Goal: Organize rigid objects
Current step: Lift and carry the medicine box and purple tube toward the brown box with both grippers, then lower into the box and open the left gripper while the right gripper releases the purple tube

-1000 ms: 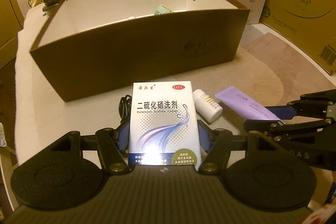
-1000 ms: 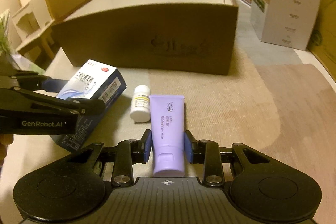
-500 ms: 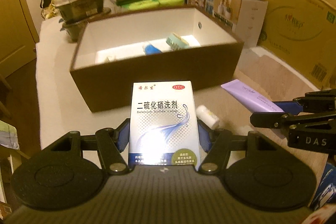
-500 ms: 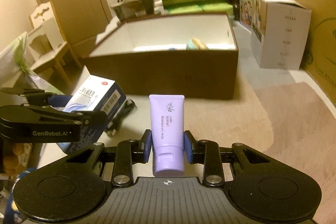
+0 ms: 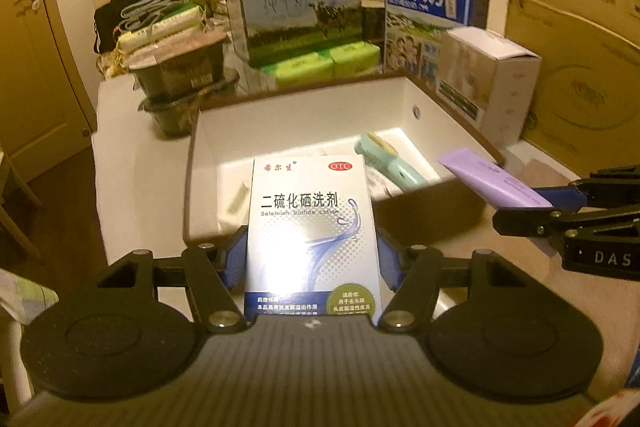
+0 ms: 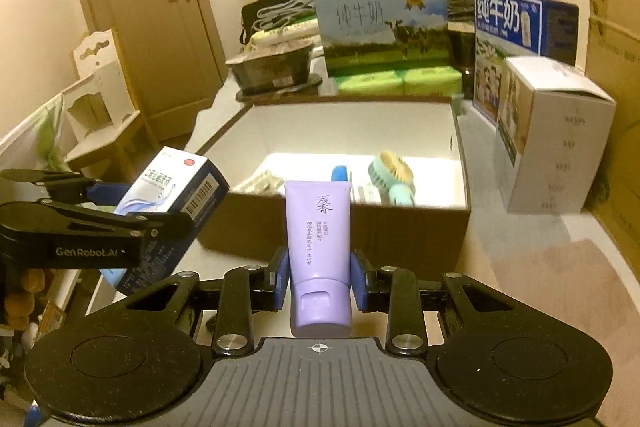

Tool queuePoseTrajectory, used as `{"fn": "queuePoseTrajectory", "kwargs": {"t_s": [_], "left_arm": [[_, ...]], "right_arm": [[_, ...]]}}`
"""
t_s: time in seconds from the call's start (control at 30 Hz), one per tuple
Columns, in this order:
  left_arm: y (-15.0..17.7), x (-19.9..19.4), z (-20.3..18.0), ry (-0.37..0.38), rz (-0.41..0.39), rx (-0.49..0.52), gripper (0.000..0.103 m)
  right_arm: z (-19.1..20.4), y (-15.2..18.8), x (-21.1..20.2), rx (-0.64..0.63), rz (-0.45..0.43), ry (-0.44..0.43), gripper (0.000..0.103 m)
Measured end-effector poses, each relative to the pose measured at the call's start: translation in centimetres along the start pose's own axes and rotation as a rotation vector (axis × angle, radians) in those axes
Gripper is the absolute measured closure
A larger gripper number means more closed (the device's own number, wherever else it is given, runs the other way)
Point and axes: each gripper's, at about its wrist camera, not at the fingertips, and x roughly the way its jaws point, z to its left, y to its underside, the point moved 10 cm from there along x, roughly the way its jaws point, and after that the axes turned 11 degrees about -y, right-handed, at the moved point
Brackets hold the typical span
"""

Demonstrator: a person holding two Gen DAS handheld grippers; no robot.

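Both views have a warm, yellow, rather dim light. A strong glare sits on the glossy medicine box point(image 5: 312, 235), and the white floor of the open carton point(image 5: 320, 155) is overexposed. The fisheye bends straight lines near the edges, corners are black, and far objects look soft.

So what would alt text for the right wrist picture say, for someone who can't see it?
A right gripper holds a purple tube upright in its jaws, in front of an open brown cardboard box with a mint hairbrush inside. At left, the left gripper holds a blue-and-white medicine box; milk cartons stand behind.
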Motion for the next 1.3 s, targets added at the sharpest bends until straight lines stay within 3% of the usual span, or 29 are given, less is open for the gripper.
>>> {"fn": "queuePoseTrajectory", "kwargs": {"t_s": [0.27, 0.57, 1.3], "left_arm": [[-4.7, 3.6, 1.5, -0.017, -0.006, -0.013, 0.041], [-6.8, 7.2, 1.2, -0.016, 0.017, 0.01, 0.041], [-8.1, 17.5, 0.6, -0.022, 0.145, 0.019, 0.04]], "right_arm": [[-2.1, -4.5, 2.5, 0.006, -0.031, 0.007, 0.071], [-3.7, -8.0, 6.1, -0.01, -0.029, 0.02, 0.071], [-8.1, -9.4, 15.1, 0.164, 0.045, -0.02, 0.071]]}}
